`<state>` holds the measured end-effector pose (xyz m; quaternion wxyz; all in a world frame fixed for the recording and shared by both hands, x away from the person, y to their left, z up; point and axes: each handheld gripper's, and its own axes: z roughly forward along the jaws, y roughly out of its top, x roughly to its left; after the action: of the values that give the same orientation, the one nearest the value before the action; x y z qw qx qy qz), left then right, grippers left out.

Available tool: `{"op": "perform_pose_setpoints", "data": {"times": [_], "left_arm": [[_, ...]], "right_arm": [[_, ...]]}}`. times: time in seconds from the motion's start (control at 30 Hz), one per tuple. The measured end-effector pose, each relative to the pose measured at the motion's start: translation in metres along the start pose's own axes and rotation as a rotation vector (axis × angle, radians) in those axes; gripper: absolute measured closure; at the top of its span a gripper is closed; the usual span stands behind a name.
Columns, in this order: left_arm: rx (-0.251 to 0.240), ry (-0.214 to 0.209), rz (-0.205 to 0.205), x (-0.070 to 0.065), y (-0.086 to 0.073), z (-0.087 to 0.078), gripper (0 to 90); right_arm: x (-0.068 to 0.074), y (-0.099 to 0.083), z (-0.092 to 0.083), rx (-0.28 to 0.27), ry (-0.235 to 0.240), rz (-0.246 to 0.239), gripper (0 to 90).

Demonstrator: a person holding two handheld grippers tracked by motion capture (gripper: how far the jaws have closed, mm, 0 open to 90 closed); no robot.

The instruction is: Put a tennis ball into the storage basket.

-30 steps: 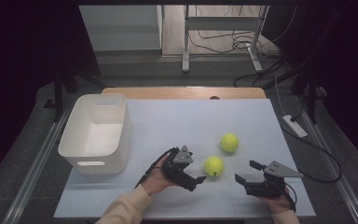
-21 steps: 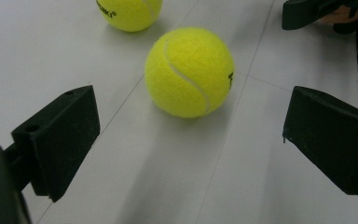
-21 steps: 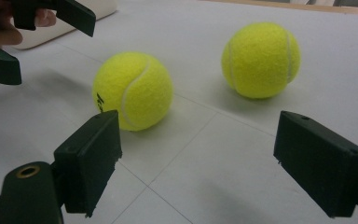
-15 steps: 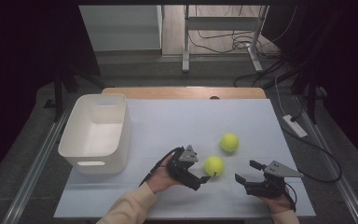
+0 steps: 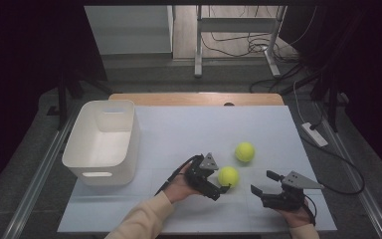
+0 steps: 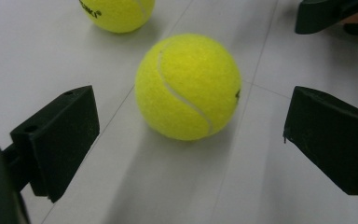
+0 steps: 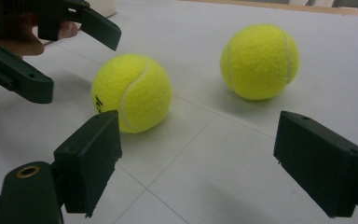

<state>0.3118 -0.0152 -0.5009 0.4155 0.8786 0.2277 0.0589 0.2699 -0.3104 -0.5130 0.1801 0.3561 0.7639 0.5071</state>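
- Nearer fuzzy yellow-green tennis ball (image 6: 188, 87) on the white table (image 5: 179, 129), straight ahead between spread jaws of left gripper (image 5: 222, 191), untouched.
- Right gripper (image 5: 261, 183) likewise agape, empty, farther off.
- Second yellow tennis ball (image 5: 244, 152) just beyond.

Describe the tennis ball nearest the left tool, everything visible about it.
The near ball is a bright yellow-green tennis ball with fuzzy felt, a pale curved seam and a small dark mark on one side. It looks whole and sits on the white table, casting a soft shadow. The left tool is open, one jaw on each side of the ball; the left gripper view shows clear gaps, so neither touches it. The far ball lies apart from it. The right tool, also open, points toward it from farther off.
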Motion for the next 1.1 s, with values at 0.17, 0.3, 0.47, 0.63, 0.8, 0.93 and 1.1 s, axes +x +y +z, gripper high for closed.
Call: {"op": "perform_pose_setpoints", "data": {"times": [0.17, 0.3, 0.47, 0.63, 0.8, 0.93, 1.1], "left_arm": [[0.018, -0.003, 0.002, 0.001, 0.003, 0.008, 3.5], [0.019, -0.006, 0.005, 0.000, 0.005, 0.011, 3.4], [0.025, -0.009, 0.011, -0.002, 0.007, 0.017, 3.4], [0.036, -0.014, 0.021, -0.002, 0.009, 0.023, 3.3], [0.054, -0.016, 0.039, -0.003, 0.012, 0.030, 3.4], [0.060, -0.017, 0.035, -0.005, 0.014, 0.038, 3.8], [0.092, 0.021, 0.041, -0.006, 0.015, 0.045, 11.0]], "right_arm": [[0.000, 0.000, 0.000, 0.000, -0.002, 0.002, 14.8], [0.000, 0.000, 0.000, 0.001, -0.004, 0.002, 14.8], [0.000, 0.000, 0.000, 0.001, -0.006, 0.002, 14.8], [0.000, 0.000, -0.001, -0.001, -0.003, 0.004, 14.8], [-0.001, 0.000, -0.001, -0.003, 0.000, 0.006, 14.8], [-0.001, 0.000, -0.001, -0.004, -0.004, 0.007, 14.8], [-0.001, 0.000, -0.001, -0.004, -0.005, 0.013, 14.9]]}}
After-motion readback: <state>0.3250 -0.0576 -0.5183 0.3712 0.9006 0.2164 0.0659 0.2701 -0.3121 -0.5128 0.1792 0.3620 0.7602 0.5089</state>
